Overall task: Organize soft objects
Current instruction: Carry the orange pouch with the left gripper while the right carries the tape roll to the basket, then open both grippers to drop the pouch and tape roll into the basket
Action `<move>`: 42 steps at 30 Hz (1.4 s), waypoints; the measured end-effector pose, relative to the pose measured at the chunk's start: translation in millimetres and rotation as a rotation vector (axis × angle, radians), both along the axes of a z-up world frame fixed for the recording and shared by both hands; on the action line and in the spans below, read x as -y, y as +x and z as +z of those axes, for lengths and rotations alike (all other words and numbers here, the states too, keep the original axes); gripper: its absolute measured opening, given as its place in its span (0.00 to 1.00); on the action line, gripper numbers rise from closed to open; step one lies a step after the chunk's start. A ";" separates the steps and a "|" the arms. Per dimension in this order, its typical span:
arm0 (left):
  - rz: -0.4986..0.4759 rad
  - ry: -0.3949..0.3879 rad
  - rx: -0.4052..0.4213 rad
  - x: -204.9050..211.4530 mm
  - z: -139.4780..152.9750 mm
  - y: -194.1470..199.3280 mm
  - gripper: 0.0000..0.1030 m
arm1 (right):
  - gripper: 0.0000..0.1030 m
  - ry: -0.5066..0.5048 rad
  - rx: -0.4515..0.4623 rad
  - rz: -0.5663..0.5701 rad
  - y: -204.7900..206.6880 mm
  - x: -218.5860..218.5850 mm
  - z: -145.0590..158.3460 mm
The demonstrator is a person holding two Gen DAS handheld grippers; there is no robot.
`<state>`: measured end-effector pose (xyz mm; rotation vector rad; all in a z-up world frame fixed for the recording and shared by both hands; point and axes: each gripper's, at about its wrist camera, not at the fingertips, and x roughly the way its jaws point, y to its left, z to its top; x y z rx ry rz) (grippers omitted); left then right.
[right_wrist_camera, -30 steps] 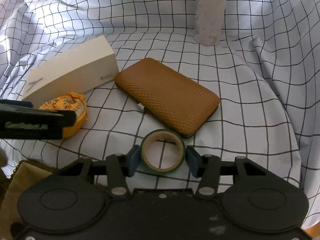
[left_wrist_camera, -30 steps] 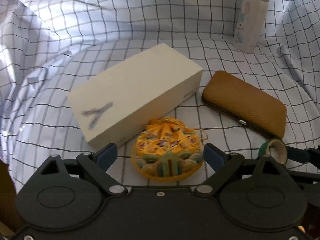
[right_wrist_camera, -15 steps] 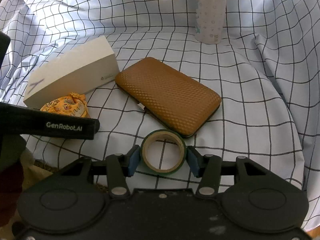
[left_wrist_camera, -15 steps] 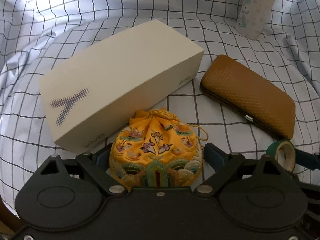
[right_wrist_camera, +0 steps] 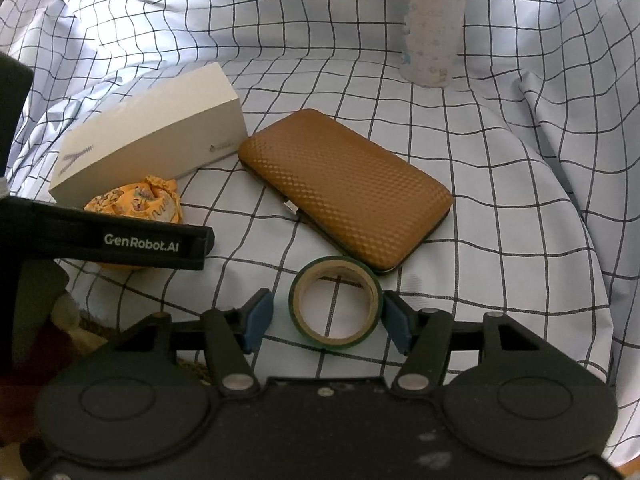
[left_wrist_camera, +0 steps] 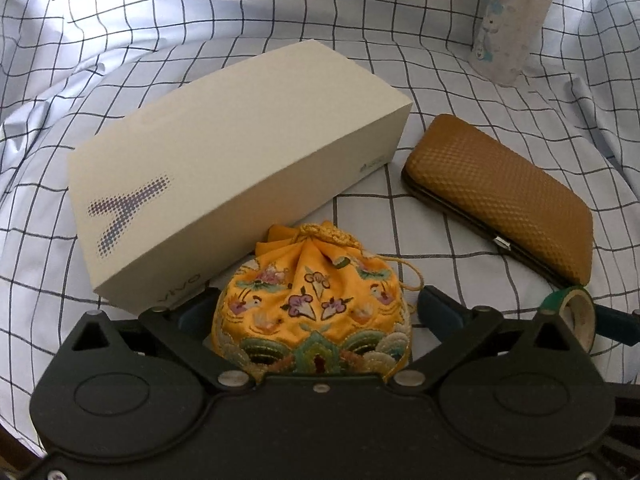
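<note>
Yellow embroidered pouch (left_wrist_camera: 314, 312): now deep between the fingers of the left gripper (left_wrist_camera: 316, 310), against the gripper body; a second ago lying just ahead of the fingertips, so brought into reach by a downward approach; jaws opening to their widest, left pad close against the fabric, gap showing at the right pad, no squeeze visible, so not yet grasped. Resting on the checked cloth (left_wrist_camera: 360, 216), just in front of the long side of the white box (left_wrist_camera: 236, 168), drawstring neck toward the box. Roll of green tape (right_wrist_camera: 335, 303): between the fingers of the right gripper (right_wrist_camera: 326, 316), lying flat on the cloth; a second ago pinched at both sides, now clear space at the left pad and the right pad just beside the rim; jaws opening, roll released in place, near the lower corner of the brown case (right_wrist_camera: 348, 188). Brown case: flat on the cloth, close beside the end of the white box, unmoved across the second. Patterned bottle (right_wrist_camera: 434, 24): upright at the far side, well apart from both grippers, unmoved. Reading for the task: tape apparently set down and finished with; pouch likely the next item to be gripped, closing of the left jaws being the step outstanding; soft fabric likely to crumple under the pads, cord loose at the right side
</note>
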<state>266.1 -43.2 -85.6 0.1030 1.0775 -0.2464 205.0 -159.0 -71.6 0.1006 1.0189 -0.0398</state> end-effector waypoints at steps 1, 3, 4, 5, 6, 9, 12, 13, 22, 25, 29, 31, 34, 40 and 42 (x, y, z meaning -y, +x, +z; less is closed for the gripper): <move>-0.003 -0.005 -0.005 -0.5 0.1 0.9 0.96 | 0.57 -0.004 -0.001 -0.003 -0.2 -0.2 0.1; -0.001 -0.017 -0.010 -2.6 1.2 0.4 0.95 | 0.50 -0.018 0.001 -0.014 -1.9 -0.5 1.1; 0.002 -0.013 -0.006 -2.7 2.2 -1.0 0.90 | 0.47 -0.025 0.002 -0.016 -3.1 -0.6 2.0; 0.008 -0.011 -0.001 -2.9 4.2 -3.2 0.81 | 0.46 -0.021 0.000 -0.019 -4.3 -0.1 3.0; 0.008 -0.012 0.004 -2.9 6.6 -6.0 0.76 | 0.46 -0.015 -0.002 -0.023 -5.6 0.9 3.8; -0.009 -0.047 -0.005 -5.0 13.1 -14.3 0.66 | 0.46 -0.006 0.002 -0.037 -12.2 0.7 7.5; -0.011 -0.056 0.018 -9.9 24.1 -28.4 0.66 | 0.46 -0.011 0.032 -0.054 -24.8 -1.9 19.3; -0.007 -0.055 0.030 -11.9 29.2 -33.6 0.66 | 0.46 -0.006 0.043 -0.058 -29.8 -2.5 24.3; 0.032 -0.115 0.117 -49.5 88.9 -100.7 0.66 | 0.46 0.084 0.191 -0.094 -101.7 -11.5 77.9; 0.045 -0.128 0.136 -62.0 101.4 -129.1 0.66 | 0.46 0.117 0.237 -0.102 -130.5 -16.6 90.6; 0.059 -0.136 0.151 -74.2 109.3 -164.8 0.66 | 0.46 0.155 0.281 -0.109 -167.6 -23.1 101.1; 0.058 -0.148 0.150 -77.8 110.6 -180.9 0.66 | 0.46 0.168 0.298 -0.111 -183.3 -26.0 104.0; 0.058 -0.170 0.145 -80.3 109.7 -200.9 0.66 | 0.46 0.182 0.328 -0.109 -209.7 -32.2 110.7; 0.056 -0.207 0.141 -79.9 106.9 -234.6 0.66 | 0.46 0.195 0.398 -0.113 -250.9 -35.0 123.0; 0.052 -0.207 0.137 -77.8 104.4 -241.6 0.66 | 0.46 0.204 0.406 -0.112 -259.6 -35.0 127.3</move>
